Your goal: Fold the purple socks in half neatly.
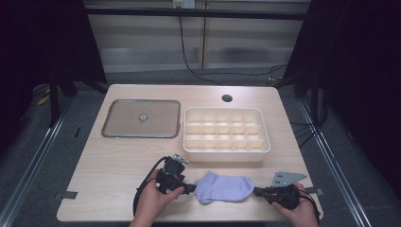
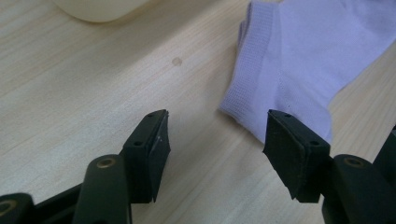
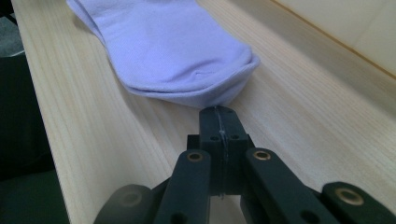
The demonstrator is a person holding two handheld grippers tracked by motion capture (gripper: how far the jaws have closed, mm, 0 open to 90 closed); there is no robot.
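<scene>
Pale wooden worktop (image 1: 113,161): at its near edge a lilac sock (image 1: 223,187) lies flat between two hand-held grippers. Left gripper (image 2: 215,135) has its jaws apart at the cuff, gripping nothing; right gripper (image 3: 219,114) is fully closed at the toe. Beyond sit a divided tray (image 1: 227,156) and a metal lid (image 1: 141,118).

Desk (image 1: 118,161) evenly lit from overhead — surroundings fall to near black on both sides. Shadows soft and short. From my hand-held gripper cameras: near jaws slightly soft, far background blurred, wood grain crisp mid-frame — no harsh glare.
</scene>
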